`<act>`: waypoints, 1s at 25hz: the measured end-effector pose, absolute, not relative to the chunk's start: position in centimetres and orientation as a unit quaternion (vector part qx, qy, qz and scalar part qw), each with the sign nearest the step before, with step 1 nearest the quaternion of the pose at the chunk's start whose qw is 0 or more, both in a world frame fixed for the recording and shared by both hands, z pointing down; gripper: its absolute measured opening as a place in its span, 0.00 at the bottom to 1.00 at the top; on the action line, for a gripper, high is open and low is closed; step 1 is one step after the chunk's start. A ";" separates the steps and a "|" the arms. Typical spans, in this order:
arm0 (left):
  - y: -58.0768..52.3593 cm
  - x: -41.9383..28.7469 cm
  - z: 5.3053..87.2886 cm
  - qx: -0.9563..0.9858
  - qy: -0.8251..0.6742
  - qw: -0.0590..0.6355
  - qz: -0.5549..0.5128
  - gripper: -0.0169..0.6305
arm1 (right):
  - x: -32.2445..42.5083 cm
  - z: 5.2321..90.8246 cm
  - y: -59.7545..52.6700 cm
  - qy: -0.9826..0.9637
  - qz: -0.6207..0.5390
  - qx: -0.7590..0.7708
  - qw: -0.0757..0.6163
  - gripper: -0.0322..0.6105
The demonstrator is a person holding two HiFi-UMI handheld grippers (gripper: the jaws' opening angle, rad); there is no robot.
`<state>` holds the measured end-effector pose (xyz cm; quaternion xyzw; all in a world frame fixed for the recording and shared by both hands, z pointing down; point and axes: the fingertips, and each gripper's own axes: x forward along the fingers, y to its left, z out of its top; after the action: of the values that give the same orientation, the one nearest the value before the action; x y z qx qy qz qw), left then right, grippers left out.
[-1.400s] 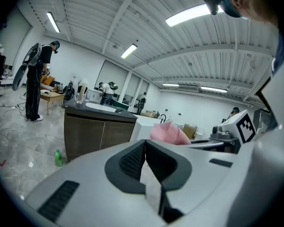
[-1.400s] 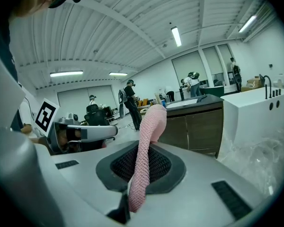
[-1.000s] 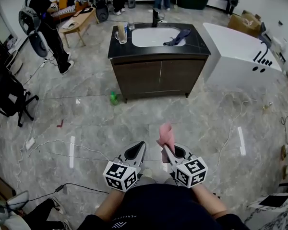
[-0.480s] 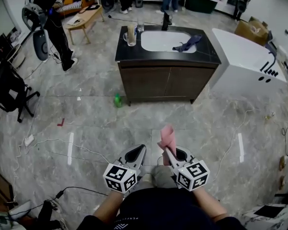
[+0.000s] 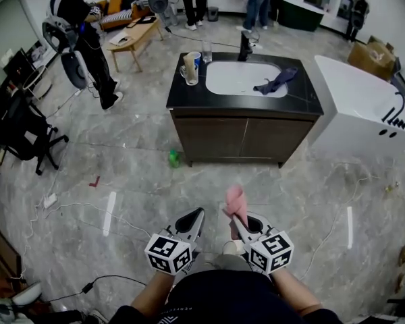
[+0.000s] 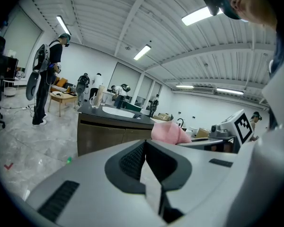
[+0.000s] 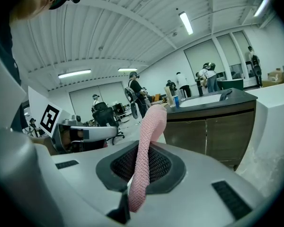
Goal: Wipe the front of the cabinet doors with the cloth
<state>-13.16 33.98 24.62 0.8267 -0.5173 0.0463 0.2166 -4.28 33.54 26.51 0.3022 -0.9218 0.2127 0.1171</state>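
Both sets near and low, cabinet doors (image 5: 244, 139) far: right tongs (image 5: 236, 223) clamp pink cloth (image 5: 235, 200) upright, wipe-ready; left tongs (image 5: 198, 214) together, empty.

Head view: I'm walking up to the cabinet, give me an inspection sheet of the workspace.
Surface: grey floor with tape marks.
Job's things: doors shut, ahead, apart from both tools; pink cloth standing up from the right tool.
Clutter: green bottle on the floor by the cabinet's left corner; cup on the counter; dark rag over the sink rim.
Grippers: left tool shut, empty; right tool shut on the cloth.
Cables: loose cables across the floor at left, more at right.
Surroundings: people, chair, white tub.
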 end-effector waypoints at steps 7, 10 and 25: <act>31.2 -11.2 24.9 0.814 -0.536 0.218 0.054 0.04 | -2.5 27.5 29.9 -0.929 0.216 0.276 0.118 0.12; 30.3 -11.1 25.3 0.809 -0.541 0.221 0.057 0.04 | -2.2 27.8 28.5 -0.930 0.218 0.273 0.116 0.12; 24.7 -13.9 25.9 0.808 -0.545 0.219 0.042 0.04 | -4.9 30.0 25.1 -0.929 0.224 0.257 0.146 0.12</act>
<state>-13.91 24.69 25.85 0.8081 -0.5454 0.0417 0.2187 -4.94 25.07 29.99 0.2570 -0.9286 0.2244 0.1458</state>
